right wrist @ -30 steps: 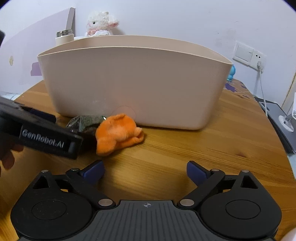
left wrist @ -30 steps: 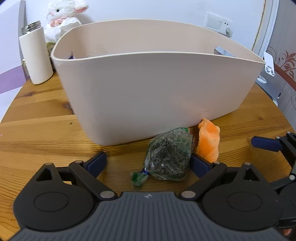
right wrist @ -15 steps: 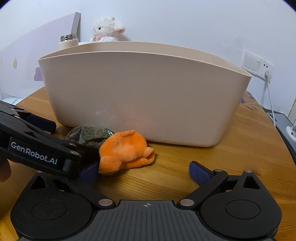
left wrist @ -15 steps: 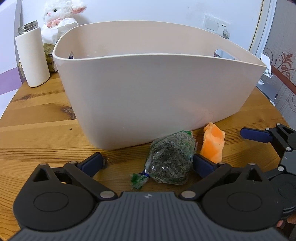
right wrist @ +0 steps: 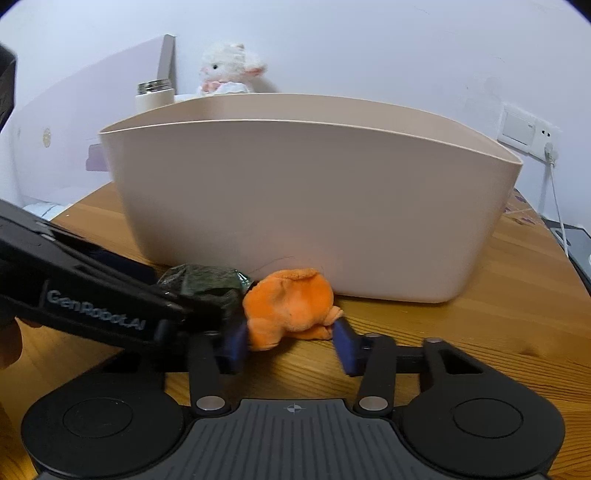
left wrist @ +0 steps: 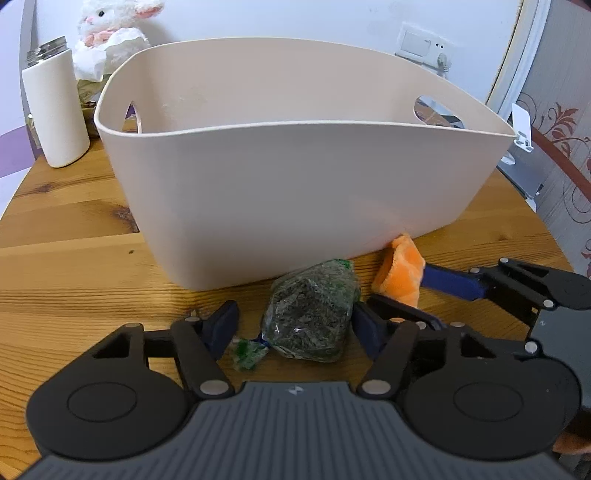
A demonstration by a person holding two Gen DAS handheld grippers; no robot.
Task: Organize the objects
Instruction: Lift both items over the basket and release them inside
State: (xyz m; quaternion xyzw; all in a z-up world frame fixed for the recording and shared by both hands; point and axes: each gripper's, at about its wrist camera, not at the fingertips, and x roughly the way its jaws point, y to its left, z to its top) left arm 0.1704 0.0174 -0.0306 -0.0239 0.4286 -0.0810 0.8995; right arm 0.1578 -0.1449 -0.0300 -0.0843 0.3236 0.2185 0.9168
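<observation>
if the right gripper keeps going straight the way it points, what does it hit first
Most likely the orange plush toy, lying between the open fingers of the right gripper. Right behind it stands the wall of the beige storage basket.

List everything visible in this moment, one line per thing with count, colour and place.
Tub: 1, beige, middle of the table.
Bag of dried leaves: 1, clear with dark green contents, in front of the tub, between the left gripper's fingers.
Plush toy: 1, orange, against the tub, between the right gripper's fingers.
Bottle: 1, white with metal top, left of the tub.
Stuffed lamb: 1, white, behind the tub.
Table: 1, brown wood.
Wall socket: 1, white, on the wall.
Left gripper: black, blue pads, open.
Right gripper: black, blue pads, open.
</observation>
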